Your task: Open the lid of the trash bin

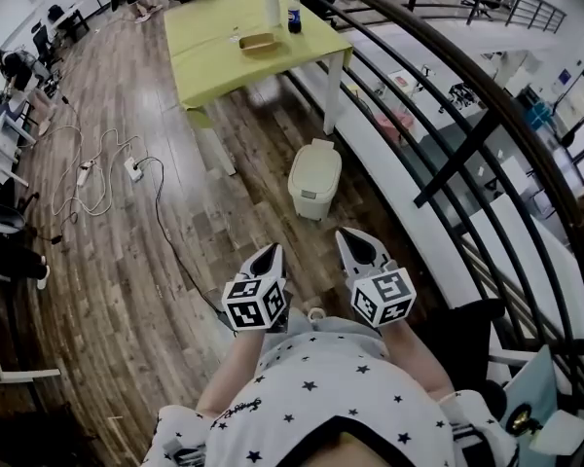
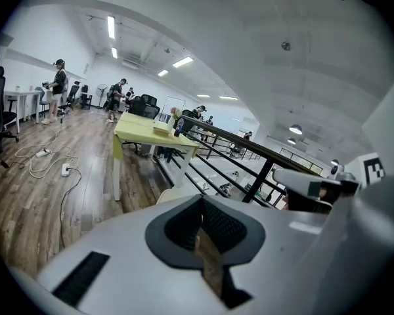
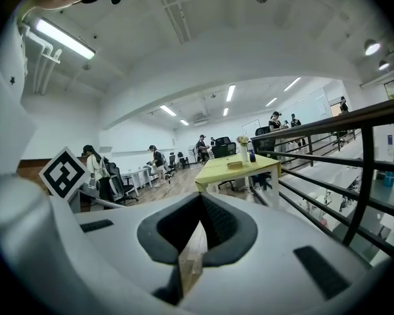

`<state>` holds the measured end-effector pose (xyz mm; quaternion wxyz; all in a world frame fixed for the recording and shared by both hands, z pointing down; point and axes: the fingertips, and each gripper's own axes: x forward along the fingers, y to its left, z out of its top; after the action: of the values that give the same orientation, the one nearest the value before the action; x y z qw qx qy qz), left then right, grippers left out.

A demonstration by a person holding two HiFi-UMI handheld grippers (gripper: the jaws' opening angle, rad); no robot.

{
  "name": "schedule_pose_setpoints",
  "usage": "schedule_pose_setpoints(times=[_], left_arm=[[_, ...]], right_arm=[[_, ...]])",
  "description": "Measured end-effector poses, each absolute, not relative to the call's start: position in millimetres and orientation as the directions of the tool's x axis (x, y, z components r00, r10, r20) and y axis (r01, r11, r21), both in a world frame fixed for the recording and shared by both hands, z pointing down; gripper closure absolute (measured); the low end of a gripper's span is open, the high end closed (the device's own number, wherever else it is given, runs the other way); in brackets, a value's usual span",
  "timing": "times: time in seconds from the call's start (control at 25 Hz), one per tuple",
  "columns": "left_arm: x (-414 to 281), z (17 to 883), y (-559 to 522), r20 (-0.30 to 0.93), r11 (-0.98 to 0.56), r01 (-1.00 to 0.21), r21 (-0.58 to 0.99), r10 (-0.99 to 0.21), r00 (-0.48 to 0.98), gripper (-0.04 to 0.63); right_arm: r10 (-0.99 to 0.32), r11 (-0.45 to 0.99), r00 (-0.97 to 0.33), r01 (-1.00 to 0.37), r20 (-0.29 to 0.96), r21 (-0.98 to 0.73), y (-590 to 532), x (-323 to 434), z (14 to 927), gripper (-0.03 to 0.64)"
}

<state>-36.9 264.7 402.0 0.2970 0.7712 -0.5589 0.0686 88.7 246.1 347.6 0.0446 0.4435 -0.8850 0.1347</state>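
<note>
1. Basically nothing done yet. The trash bin [image 1: 314, 181] sits on the wood floor [image 1: 127, 261] ahead of us, just beside the railing [image 1: 487, 134] and near a leg of the yellow-green tabletop [image 1: 214, 37]. Its lid [image 1: 316, 161] looks fully down.
2. Our left tool [image 1: 270, 253] and right tool [image 1: 350, 241] are close to our body, well apart from the bin.
3. Both tools have their jaws pressed together, nothing pinched.
4. Left to do, we reckon: get closer, reach the lid, lift it.
</note>
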Motion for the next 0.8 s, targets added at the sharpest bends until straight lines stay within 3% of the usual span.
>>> schedule_pose_setpoints(times=[0.8], left_arm=[[-37.0,415.0,197.6,0.475,-0.222,-0.897,0.383,-0.785,0.397,0.583]], right_arm=[[-0.794,0.506,-0.553,-0.832,0.253,-0.229,186.1,100.3,371.6,0.624]])
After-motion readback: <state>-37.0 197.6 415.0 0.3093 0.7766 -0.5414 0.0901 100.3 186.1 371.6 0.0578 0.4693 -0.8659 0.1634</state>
